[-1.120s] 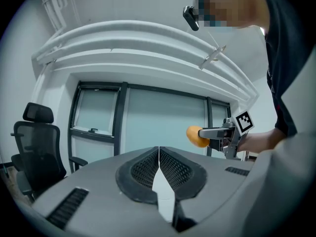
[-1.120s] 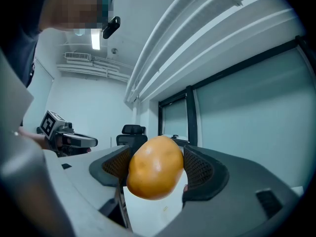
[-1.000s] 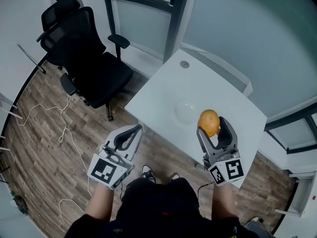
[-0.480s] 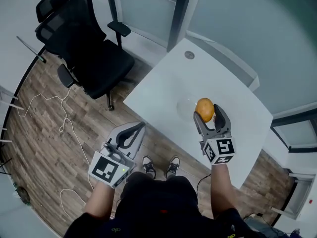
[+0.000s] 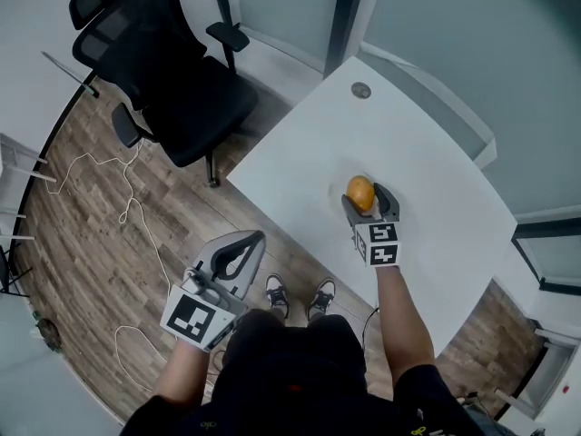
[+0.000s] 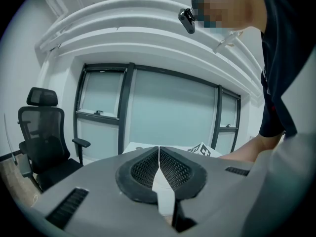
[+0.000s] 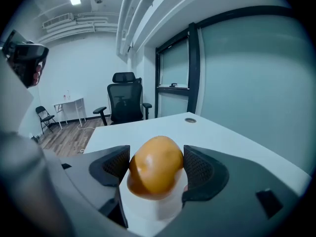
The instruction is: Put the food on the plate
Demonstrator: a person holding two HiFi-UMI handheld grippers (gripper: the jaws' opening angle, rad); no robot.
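Note:
A round orange fruit (image 5: pixel 360 192) (image 7: pixel 156 168) sits between the jaws of my right gripper (image 5: pixel 362 194) (image 7: pixel 158 166), which is shut on it. The gripper holds it over a faint white plate (image 5: pixel 335 195) near the front of the white table (image 5: pixel 418 143). Whether the fruit touches the plate is hidden. My left gripper (image 5: pixel 245 242) (image 6: pixel 159 154) is shut with nothing in it. It hangs over the wooden floor, off the table's near left edge.
A black office chair (image 5: pixel 172 71) stands left of the table. A white cable (image 5: pixel 127 209) trails across the floor. A round grommet (image 5: pixel 361 90) sits at the table's far corner. Glass partitions (image 5: pixel 472 53) stand behind the table.
My right gripper has carried the fruit forward and down, from the table's near edge to over the plate. The left gripper has stayed about where it was.

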